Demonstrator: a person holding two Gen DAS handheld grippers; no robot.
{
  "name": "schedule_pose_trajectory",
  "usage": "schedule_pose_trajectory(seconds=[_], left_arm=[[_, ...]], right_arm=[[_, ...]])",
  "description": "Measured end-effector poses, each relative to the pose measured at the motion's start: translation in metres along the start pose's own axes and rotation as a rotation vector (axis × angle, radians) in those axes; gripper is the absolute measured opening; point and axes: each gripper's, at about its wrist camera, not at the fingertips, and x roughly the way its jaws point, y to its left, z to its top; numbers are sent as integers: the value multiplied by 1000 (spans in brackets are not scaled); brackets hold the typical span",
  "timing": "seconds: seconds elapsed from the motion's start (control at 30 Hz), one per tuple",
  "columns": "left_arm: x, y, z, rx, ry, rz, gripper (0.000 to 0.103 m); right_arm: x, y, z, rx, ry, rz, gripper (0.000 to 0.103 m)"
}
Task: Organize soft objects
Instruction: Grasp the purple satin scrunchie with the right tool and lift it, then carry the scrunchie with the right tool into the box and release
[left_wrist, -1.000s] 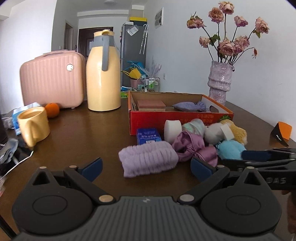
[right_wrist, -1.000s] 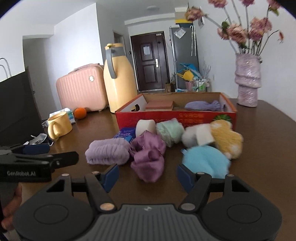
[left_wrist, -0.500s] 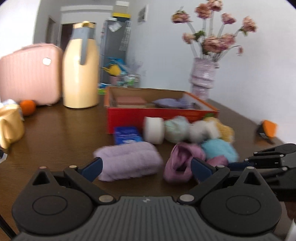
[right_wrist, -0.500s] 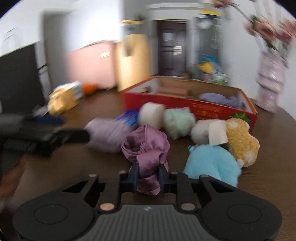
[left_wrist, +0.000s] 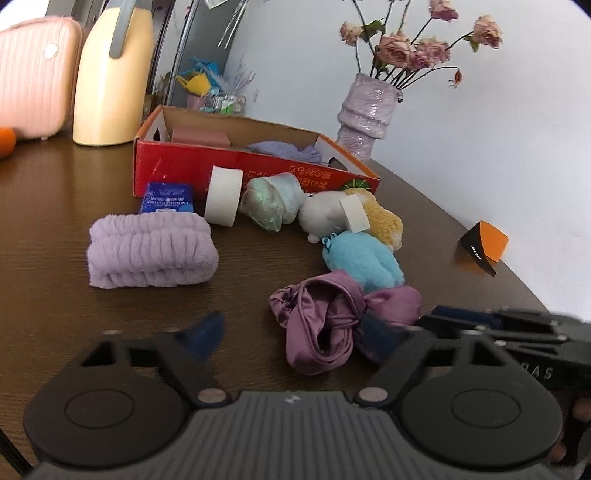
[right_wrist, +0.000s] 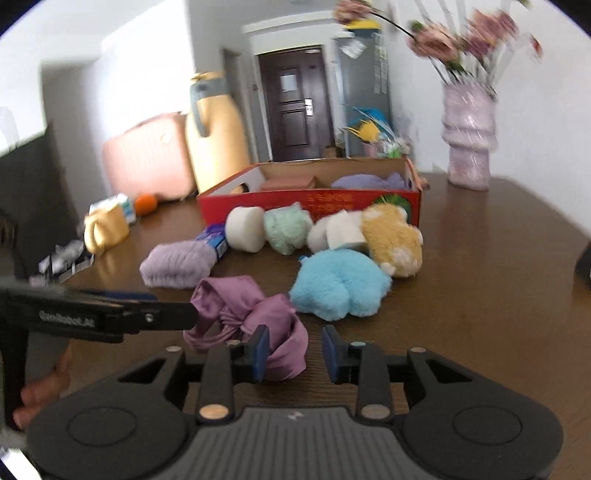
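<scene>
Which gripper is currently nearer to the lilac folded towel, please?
Left. The left gripper is open just in front of the lilac towel; the right gripper sits farther away, at the purple satin scrunchie.

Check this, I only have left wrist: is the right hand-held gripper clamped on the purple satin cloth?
Observer: No. Right wrist shows the right hand-held gripper open; a fold of the purple satin cloth lies against its left pad.
Operator: My left one, seen from there?
Observer: The left hand-held gripper enters from the left, tip at the cloth's left edge.
Operator: Anything off-frame left?
Observer: A yellow mug on the table, left of the lilac towel roll.
</scene>
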Motion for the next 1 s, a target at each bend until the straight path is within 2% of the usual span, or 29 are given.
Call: schedule_pose_trajectory(seconds=[0.1,0.13,0.23,0.37,0.5,0.57,0.6,0.63,0.67,0.73,0.87,1.0], left_arm=[[10,-4,4,17,18,-28,38],[14,-4,5,18,30,-38,25],[24,-1,5,-3,61,-51,9],[27,3,4,-18,68,-46,6],[27,1,2,1,61,-29,6],[27,0,1,1,60,-24,6],[26,0,2,2,59,-21,6],[26,0,2,5,57,-15,6],[25,-1,2,11,54,-8,5],[20,-2,2,25,39,-3,5],[6,-3,4,36,20,-9,4],[-24,-10,9,77,-43,-37,4]], right_arm=[[11,-10,-4,76,7,40,30],[15,-11,-4,92,14,36,30],[28,-18,-7,150,37,55,28],[31,-31,-6,259,25,129,28],[28,-26,1,233,-22,163,42],[35,-25,4,229,-19,153,41],[42,-25,5,238,-15,150,38],[47,-26,6,253,-7,153,27],[50,-25,7,261,1,165,21],[52,-19,9,237,-1,159,15],[43,-4,7,188,2,152,12],[10,7,11,155,-54,148,12]])
